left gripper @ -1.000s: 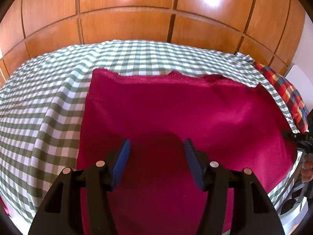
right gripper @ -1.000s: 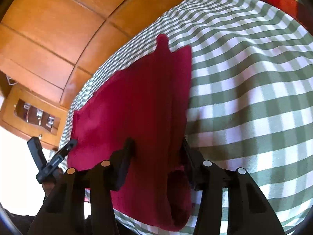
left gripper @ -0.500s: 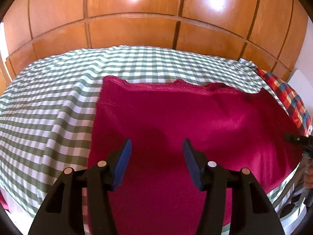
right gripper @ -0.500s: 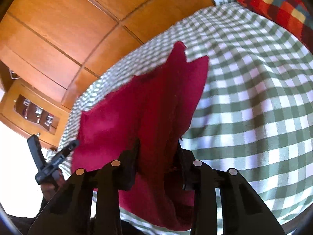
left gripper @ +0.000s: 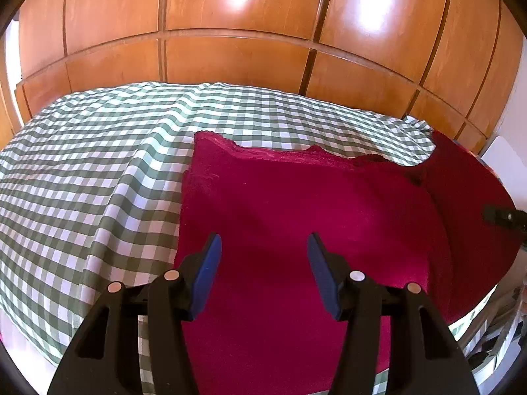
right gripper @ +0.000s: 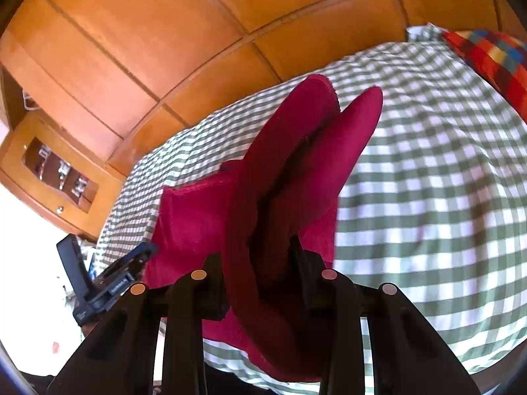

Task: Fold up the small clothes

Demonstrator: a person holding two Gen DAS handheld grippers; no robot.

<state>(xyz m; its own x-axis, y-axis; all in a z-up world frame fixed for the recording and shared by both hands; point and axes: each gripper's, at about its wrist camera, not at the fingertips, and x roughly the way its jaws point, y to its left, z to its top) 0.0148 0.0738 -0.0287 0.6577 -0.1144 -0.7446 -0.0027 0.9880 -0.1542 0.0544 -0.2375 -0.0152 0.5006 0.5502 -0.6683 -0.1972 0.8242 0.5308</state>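
2 grippers work over 1 crimson garment: the right gripper (right gripper: 260,256) has its dark jaws closed in on a bunched fold of the crimson fleece garment (right gripper: 290,171), pinching the cloth between them and lifting that side clear of the bed, so that 2 rounded flaps of fabric stand up ahead of the fingers and a further fold sags below them. The left gripper (left gripper: 263,256) hangs above the flat part of the same garment (left gripper: 296,217) with its blue-padded fingers (left gripper: 206,271) spread wide and nothing between them; whether the tips touch the cloth cannot be told. From the left wrist view the garment lies spread on the green-and-white checked bedcover (left gripper: 98,171), its far hem ragged in outline, and its right side curls upward toward the tip of the right gripper (left gripper: 504,217) at the frame's edge. The bedcover shows a long crease running beside the garment's left edge. A multicoloured checked cushion (right gripper: 494,62) sits at the bed's far right corner. Glossy wooden wardrobe panels (left gripper: 247,33) rise behind the bed, and a wooden cabinet with a glazed opening (right gripper: 56,171) stands to the left in the right wrist view.
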